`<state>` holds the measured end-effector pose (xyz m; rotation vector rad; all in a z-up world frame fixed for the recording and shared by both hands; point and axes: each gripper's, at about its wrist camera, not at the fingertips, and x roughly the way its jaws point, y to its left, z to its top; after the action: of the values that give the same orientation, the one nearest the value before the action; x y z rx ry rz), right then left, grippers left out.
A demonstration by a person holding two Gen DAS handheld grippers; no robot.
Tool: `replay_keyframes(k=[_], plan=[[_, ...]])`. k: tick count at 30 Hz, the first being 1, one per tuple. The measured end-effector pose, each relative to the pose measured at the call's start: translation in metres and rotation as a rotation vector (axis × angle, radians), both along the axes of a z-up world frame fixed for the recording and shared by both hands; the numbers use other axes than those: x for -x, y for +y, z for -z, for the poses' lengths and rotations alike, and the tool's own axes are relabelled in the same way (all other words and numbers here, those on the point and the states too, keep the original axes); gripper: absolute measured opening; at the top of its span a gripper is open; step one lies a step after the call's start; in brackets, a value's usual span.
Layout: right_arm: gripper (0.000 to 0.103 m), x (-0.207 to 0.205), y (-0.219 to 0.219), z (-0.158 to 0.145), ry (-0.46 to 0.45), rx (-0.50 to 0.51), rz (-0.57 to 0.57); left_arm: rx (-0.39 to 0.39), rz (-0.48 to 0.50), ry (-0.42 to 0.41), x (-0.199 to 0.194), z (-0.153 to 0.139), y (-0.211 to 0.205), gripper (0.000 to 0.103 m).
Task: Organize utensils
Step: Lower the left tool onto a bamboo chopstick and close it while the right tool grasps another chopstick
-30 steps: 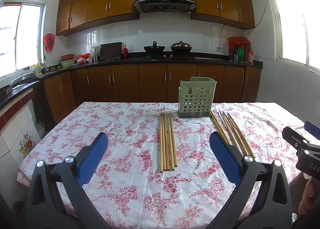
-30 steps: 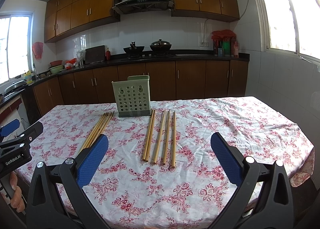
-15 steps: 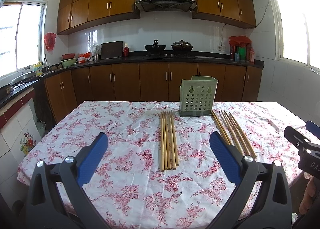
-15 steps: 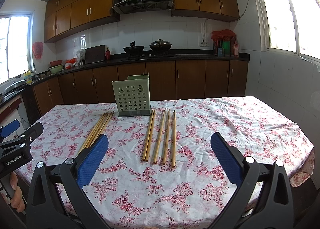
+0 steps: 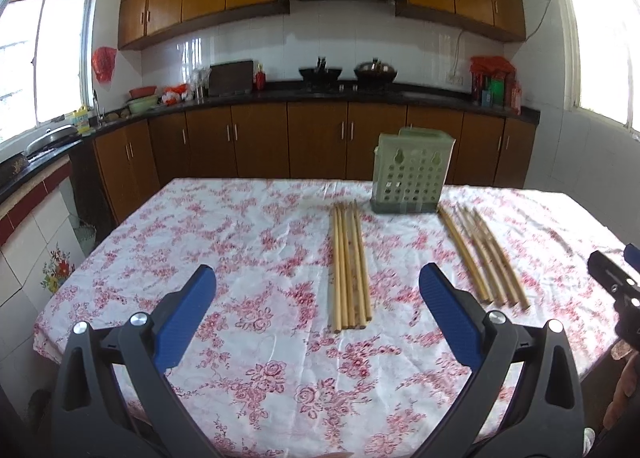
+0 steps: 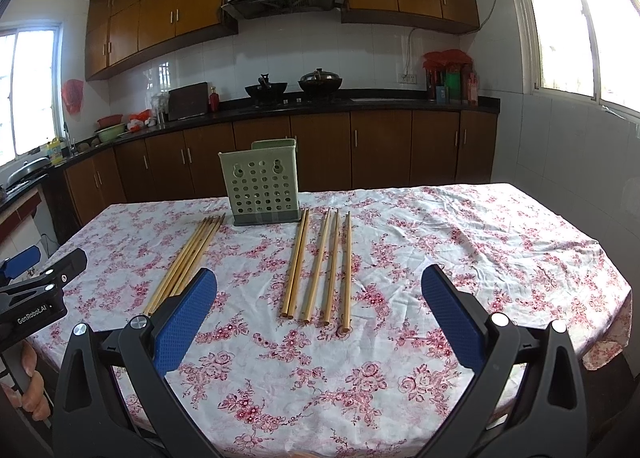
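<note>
A pale green perforated utensil holder (image 5: 412,178) stands upright at the far side of the table; it also shows in the right wrist view (image 6: 262,188). Two groups of several bamboo chopsticks lie flat in front of it: a tight bundle (image 5: 349,264) (image 6: 188,262) to its left and a looser spread (image 5: 482,256) (image 6: 320,266) to its right. My left gripper (image 5: 316,312) is open and empty, hovering over the near table, in line with the tight bundle. My right gripper (image 6: 318,312) is open and empty, just short of the looser spread.
The table carries a white cloth with pink flowers (image 5: 240,242); its edges fall away left, right and near. Brown kitchen cabinets (image 5: 260,138) and a black counter with pots stand beyond. Each gripper shows at the edge of the other's view (image 5: 616,290) (image 6: 36,290).
The left wrist view has drifted slightly, so the holder and chopsticks sit a little further right and higher. The right gripper has hardly moved. Both grippers stay open.
</note>
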<state>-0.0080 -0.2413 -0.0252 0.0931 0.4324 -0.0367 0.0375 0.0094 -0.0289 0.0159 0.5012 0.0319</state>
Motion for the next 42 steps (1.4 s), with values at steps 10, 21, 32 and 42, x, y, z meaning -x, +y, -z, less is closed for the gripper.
replay_keyframes(k=[10,21,32,42], plan=[[0.071,-0.098,-0.033,0.049,0.273,-0.084,0.019,0.023,0.049,0.240,-0.102,0.031,0.022,0.074],[0.020,-0.170,-0.043,0.091,0.464,-0.103,-0.002,0.084,0.157,0.450,-0.168,0.079,0.014,0.025],[0.008,-0.174,-0.047,0.091,0.449,-0.062,0.022,0.071,0.168,0.475,-0.179,0.087,0.011,0.015],[0.013,-0.172,-0.040,0.090,0.441,-0.009,-0.010,0.021,0.157,0.491,-0.181,0.090,0.015,0.014]])
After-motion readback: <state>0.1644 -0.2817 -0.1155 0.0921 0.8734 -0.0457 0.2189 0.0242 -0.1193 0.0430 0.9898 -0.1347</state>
